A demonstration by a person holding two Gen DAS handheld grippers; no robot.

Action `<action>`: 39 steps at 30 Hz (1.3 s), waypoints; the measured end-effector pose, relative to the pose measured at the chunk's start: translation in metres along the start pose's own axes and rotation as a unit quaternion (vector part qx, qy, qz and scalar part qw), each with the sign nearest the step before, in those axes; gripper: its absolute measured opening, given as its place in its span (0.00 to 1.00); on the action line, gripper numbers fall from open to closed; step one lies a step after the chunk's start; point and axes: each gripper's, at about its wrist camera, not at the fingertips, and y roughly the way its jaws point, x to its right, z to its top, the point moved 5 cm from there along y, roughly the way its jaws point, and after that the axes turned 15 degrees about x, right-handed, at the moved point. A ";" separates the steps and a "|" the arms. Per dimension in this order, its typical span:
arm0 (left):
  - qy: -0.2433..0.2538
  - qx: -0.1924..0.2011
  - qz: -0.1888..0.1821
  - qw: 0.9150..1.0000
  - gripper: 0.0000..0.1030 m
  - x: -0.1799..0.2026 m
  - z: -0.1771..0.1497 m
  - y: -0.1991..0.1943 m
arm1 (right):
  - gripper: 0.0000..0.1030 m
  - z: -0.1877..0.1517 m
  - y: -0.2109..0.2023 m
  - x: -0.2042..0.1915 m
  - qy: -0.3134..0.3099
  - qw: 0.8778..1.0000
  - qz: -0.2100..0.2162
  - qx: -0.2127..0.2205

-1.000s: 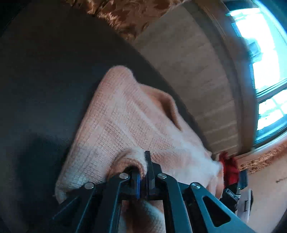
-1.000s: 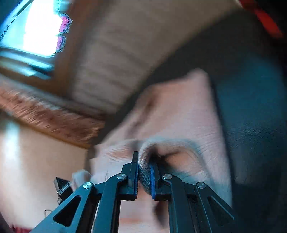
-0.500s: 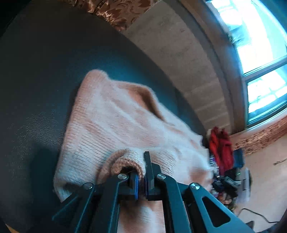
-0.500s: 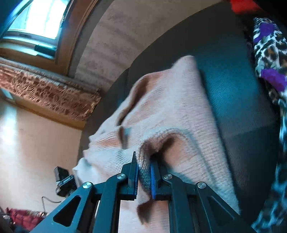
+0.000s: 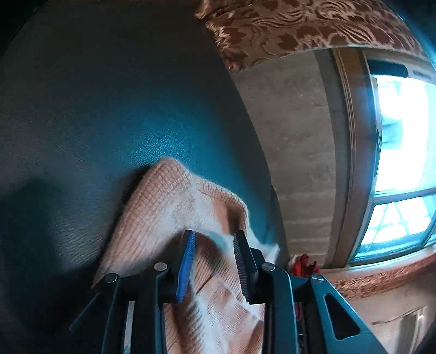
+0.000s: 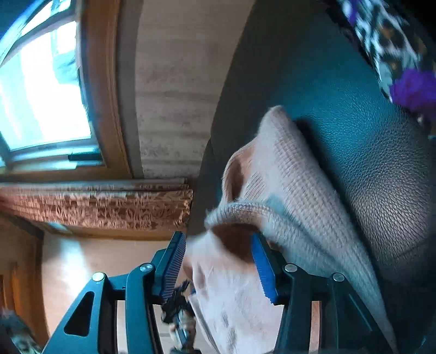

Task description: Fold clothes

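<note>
A pale pink knitted sweater [image 5: 169,207] lies on a dark leather surface [image 5: 109,109]. My left gripper [image 5: 214,239] is open, its jaws apart with sweater fabric lying loose between and below them. In the right wrist view the same sweater [image 6: 288,185] lies bunched on the dark leather surface [image 6: 354,122], with a rolled ribbed edge in front of my right gripper [image 6: 218,242]. The right gripper is open too, and fabric hangs loose between its jaws.
A grey wall [image 5: 294,130] and a bright window [image 5: 403,141] stand beyond the surface's edge. A brown patterned curtain [image 5: 286,24] hangs at the top. Red clothing [image 5: 302,265] lies below the window. A leopard-print and purple garment [image 6: 395,62] lies at the far right.
Both grippers were shut on folds of the sweater and have opened, letting it go. The sweater has dropped lower and bunched on the leather surface.
</note>
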 end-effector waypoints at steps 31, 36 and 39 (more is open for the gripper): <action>0.364 0.001 0.073 0.929 0.45 0.050 -0.013 -0.033 | 0.19 0.018 0.054 -0.011 -0.352 0.915 -0.196 -0.014; 0.410 -0.030 0.098 0.907 0.45 0.062 -0.023 0.014 | 0.33 0.011 0.059 -0.017 -0.380 0.904 -0.193 -0.030; 0.391 -0.032 0.120 0.912 0.06 0.056 -0.019 0.033 | 0.04 0.009 0.064 -0.022 -0.421 0.879 -0.223 -0.026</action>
